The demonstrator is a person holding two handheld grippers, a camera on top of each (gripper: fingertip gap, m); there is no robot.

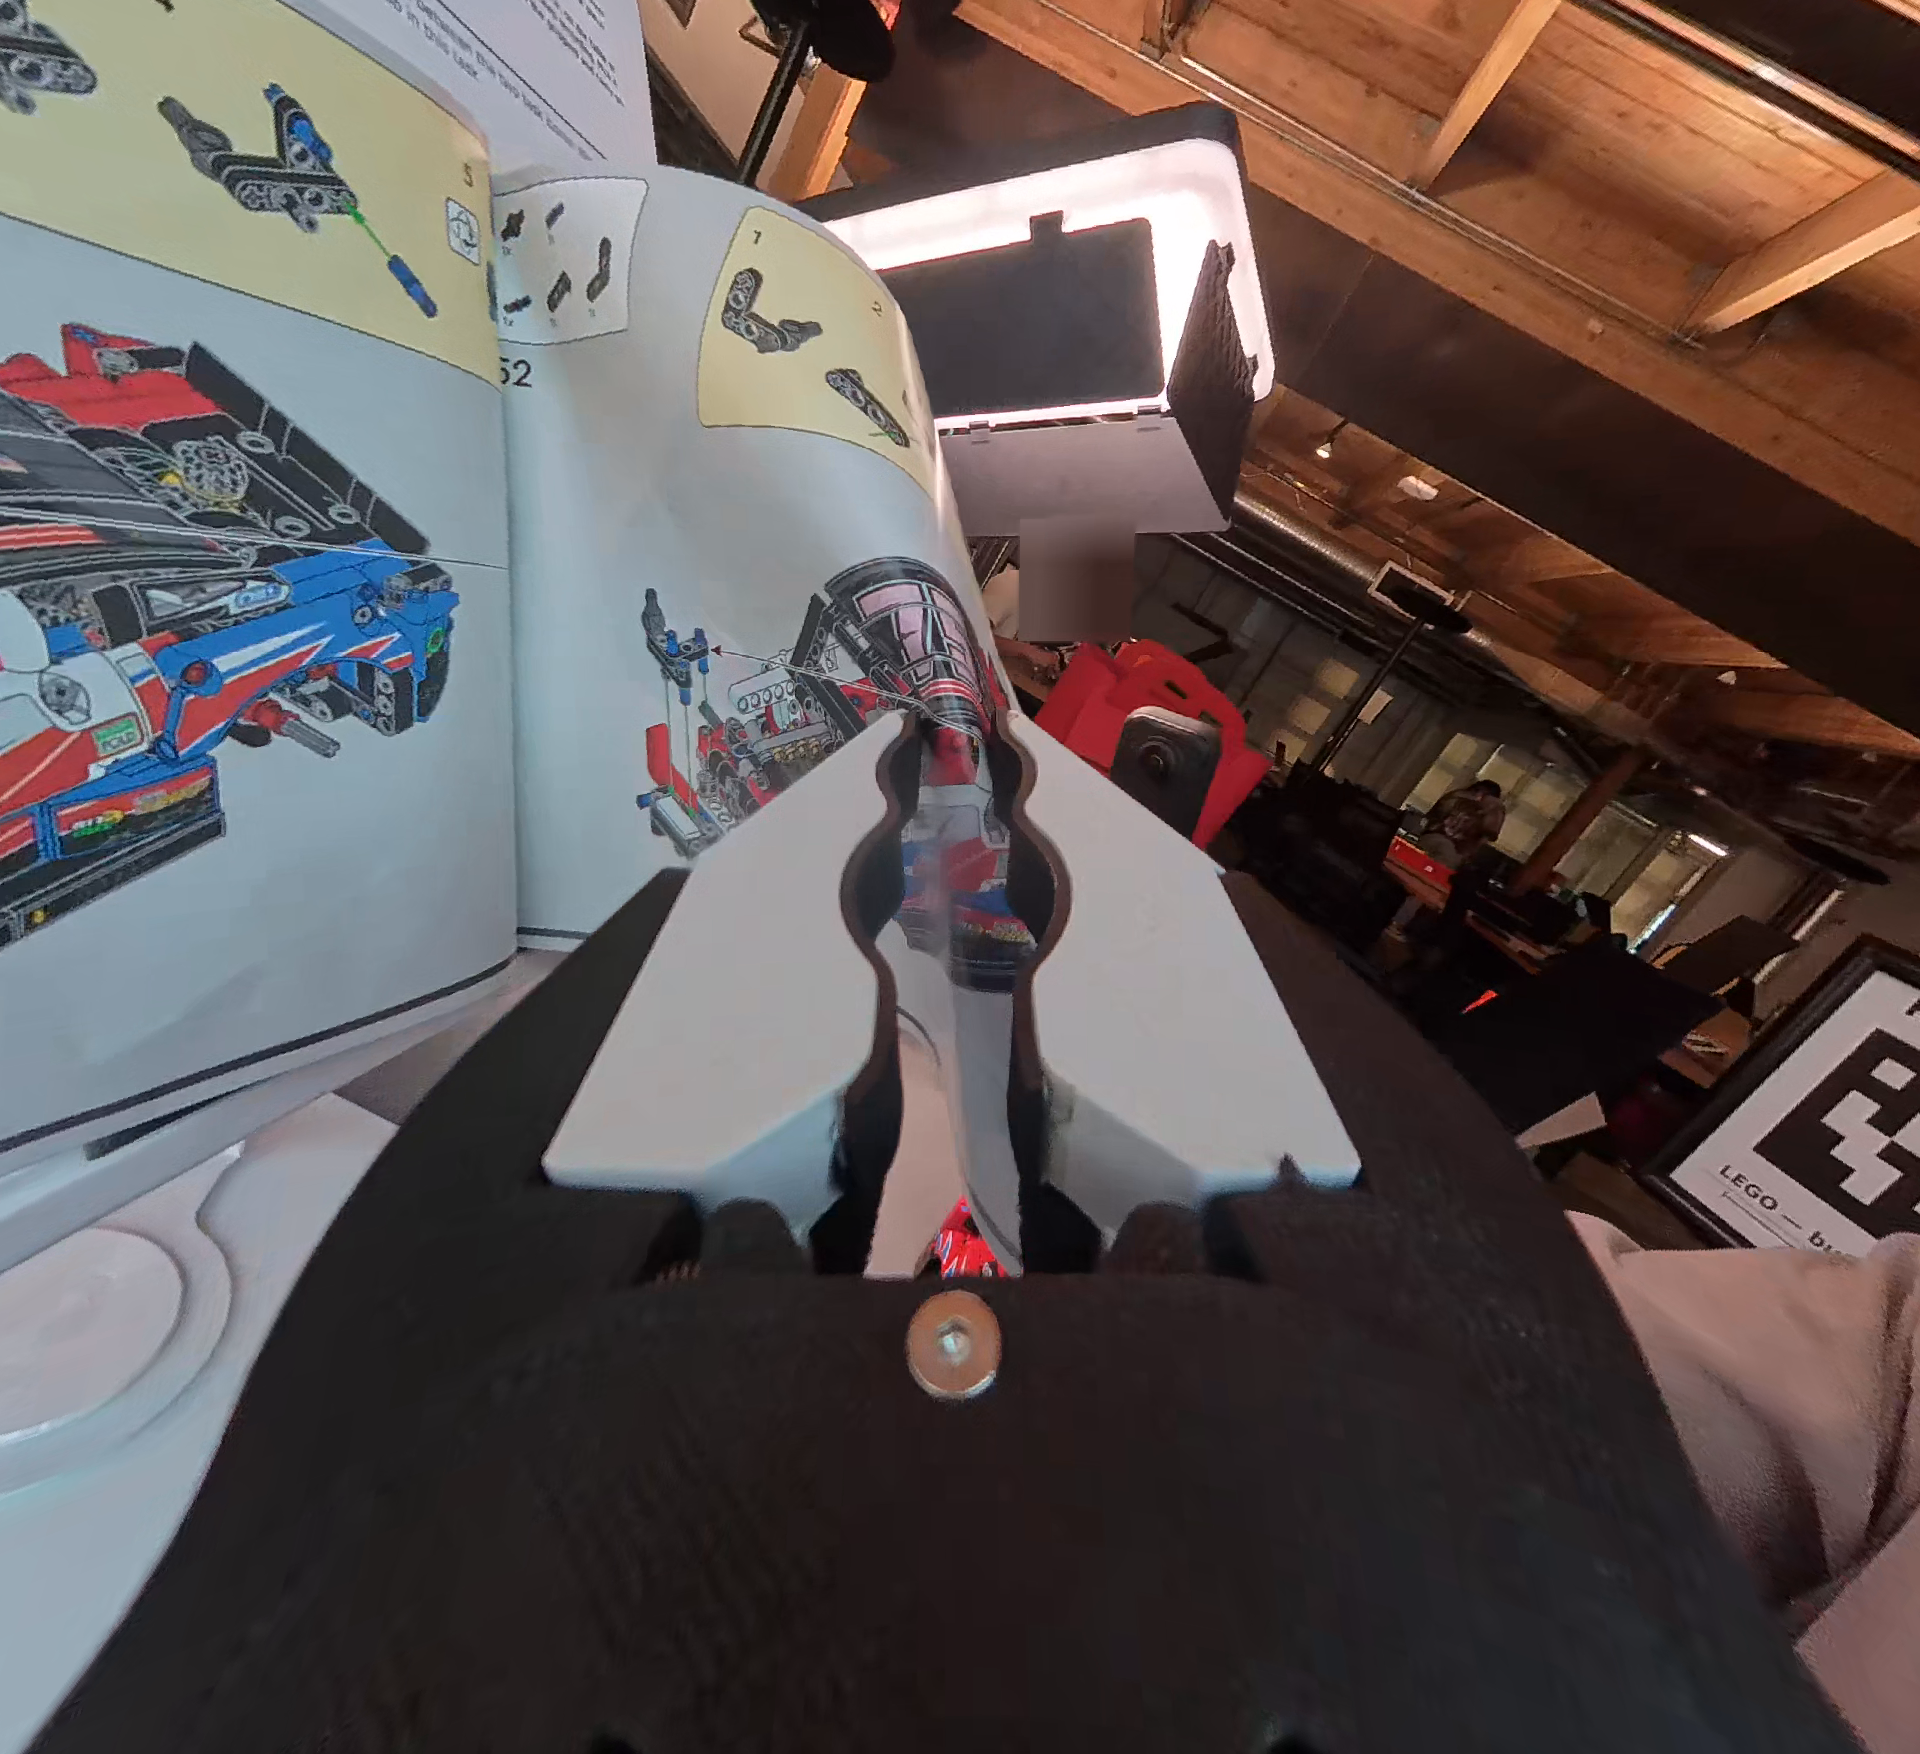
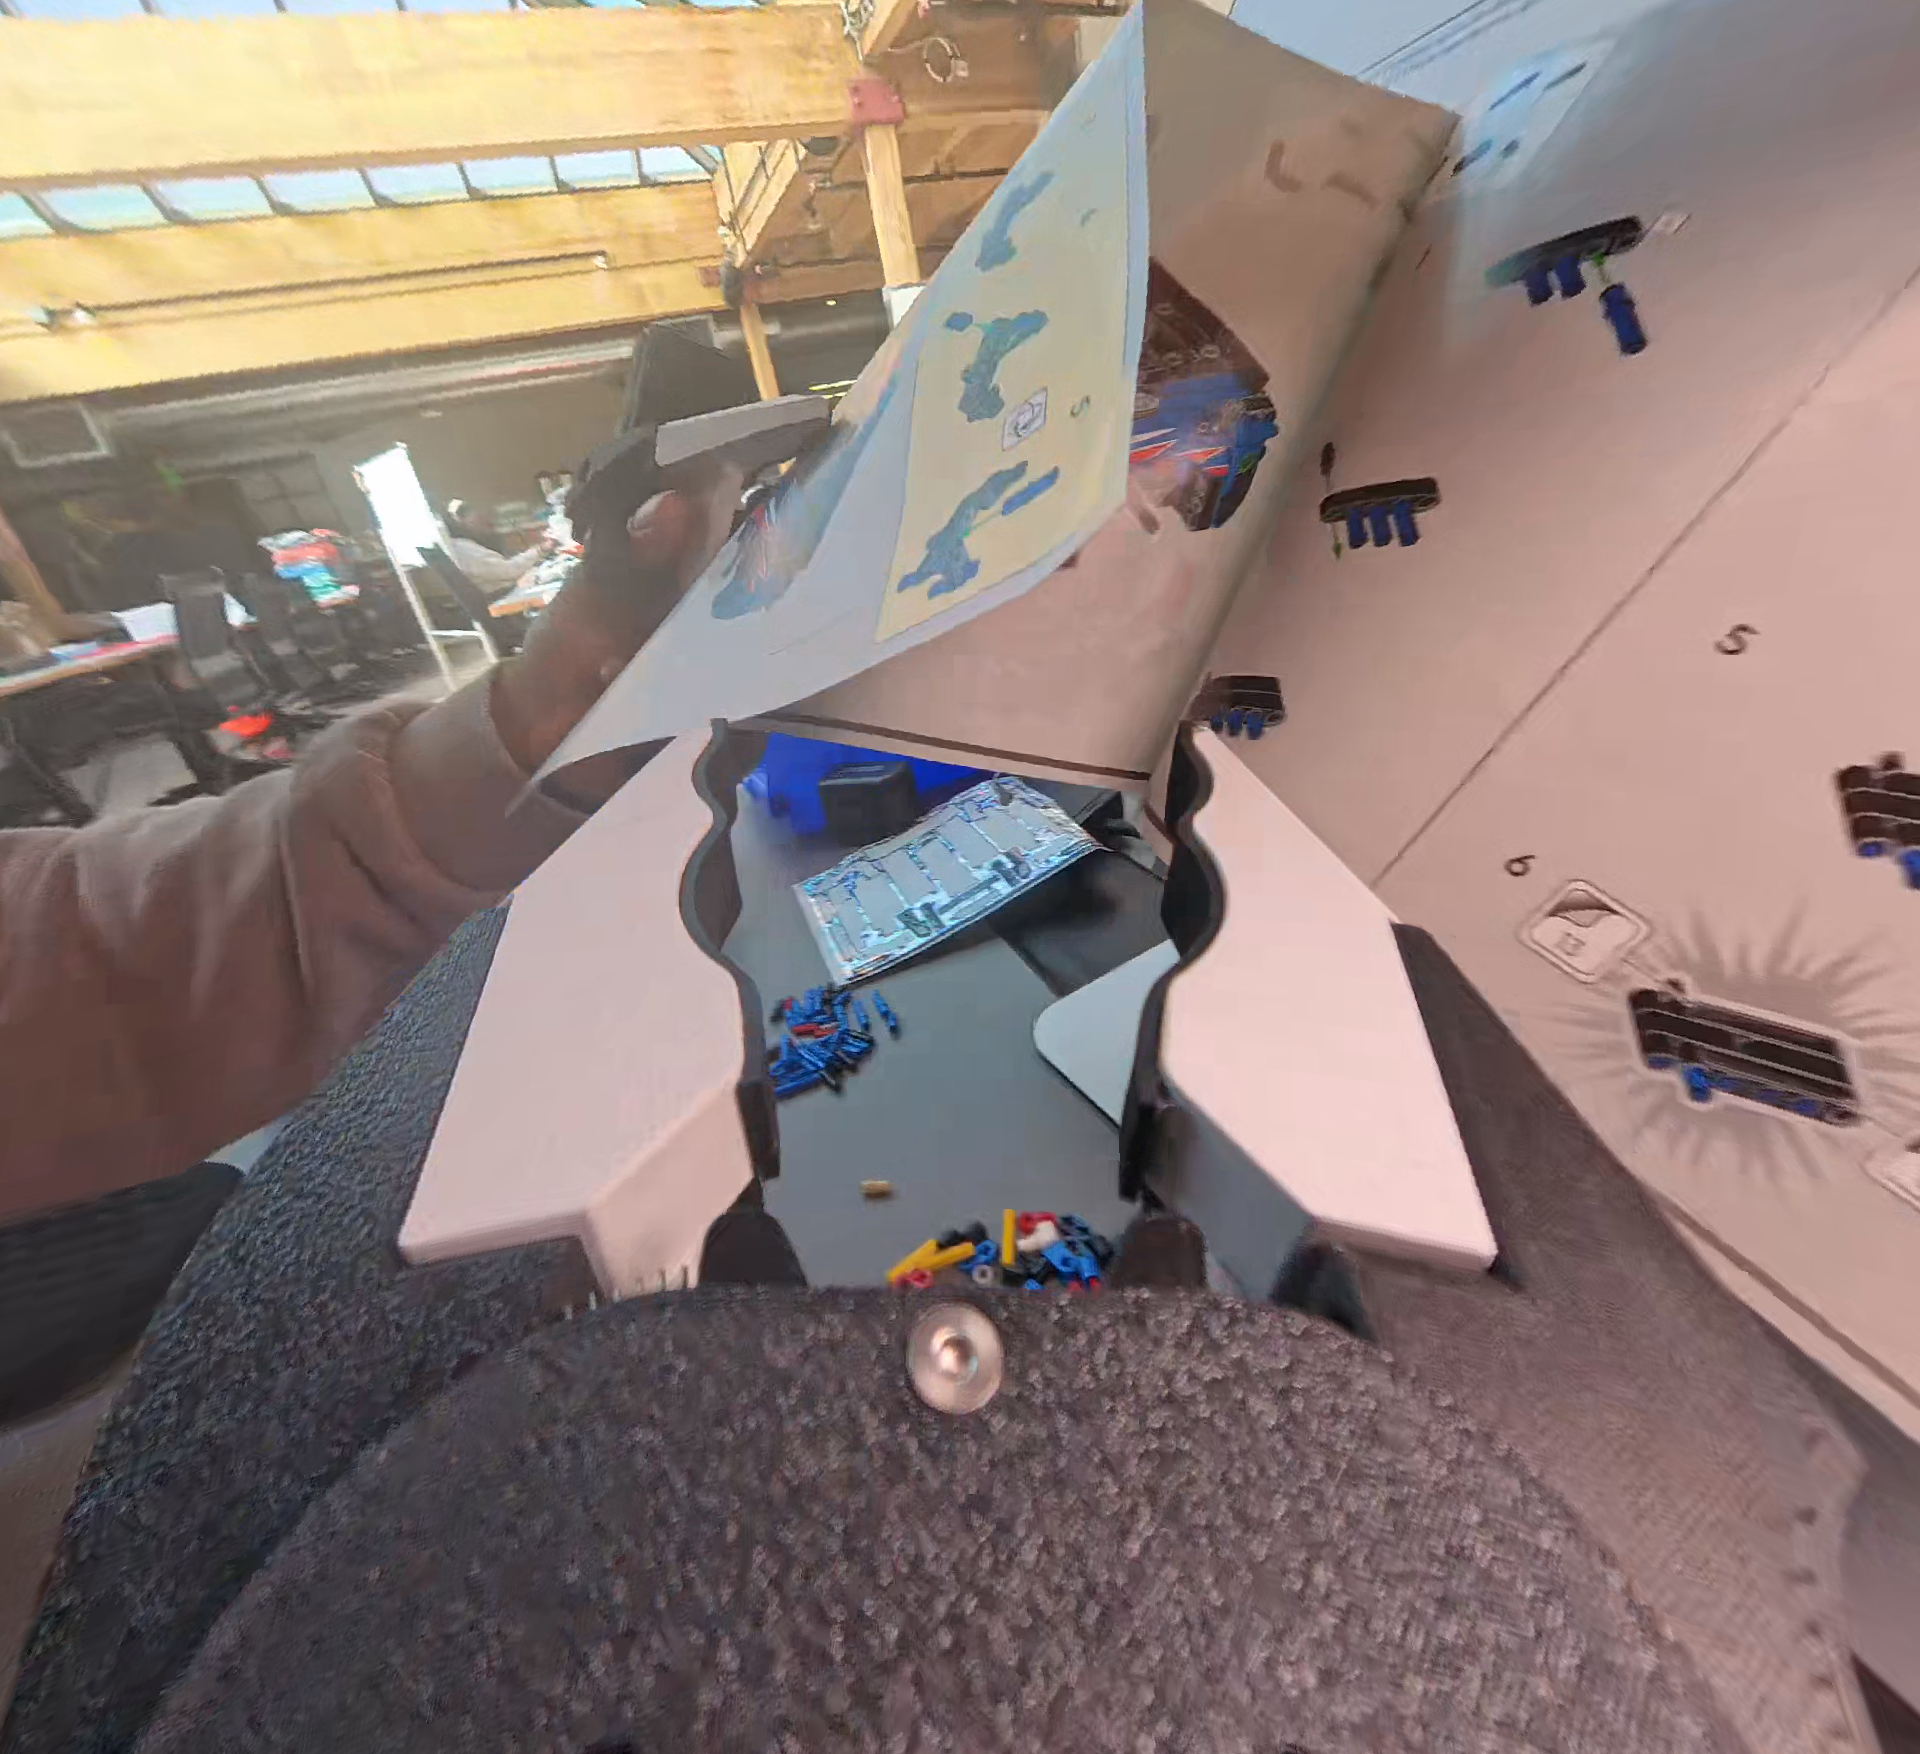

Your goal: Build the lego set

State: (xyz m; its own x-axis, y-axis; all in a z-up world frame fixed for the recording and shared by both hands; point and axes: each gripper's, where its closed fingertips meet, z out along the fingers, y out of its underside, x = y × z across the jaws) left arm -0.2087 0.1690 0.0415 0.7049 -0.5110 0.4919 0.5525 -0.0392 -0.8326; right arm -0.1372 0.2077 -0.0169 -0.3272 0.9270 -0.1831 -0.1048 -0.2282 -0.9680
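Timber-beamed workshop, dark table (image 2: 935, 1133) | left gripper (image 1: 951, 728) pinching lifted page (image 1: 790, 499) of instruction booklet (image 1: 260, 561), standing left of it | right gripper (image 2: 940, 759) spread, holding nothing | page thin, floppy, tear-prone: grip near outer edge | spine roughly upright | loose bricks (image 2: 997, 1257) on table.
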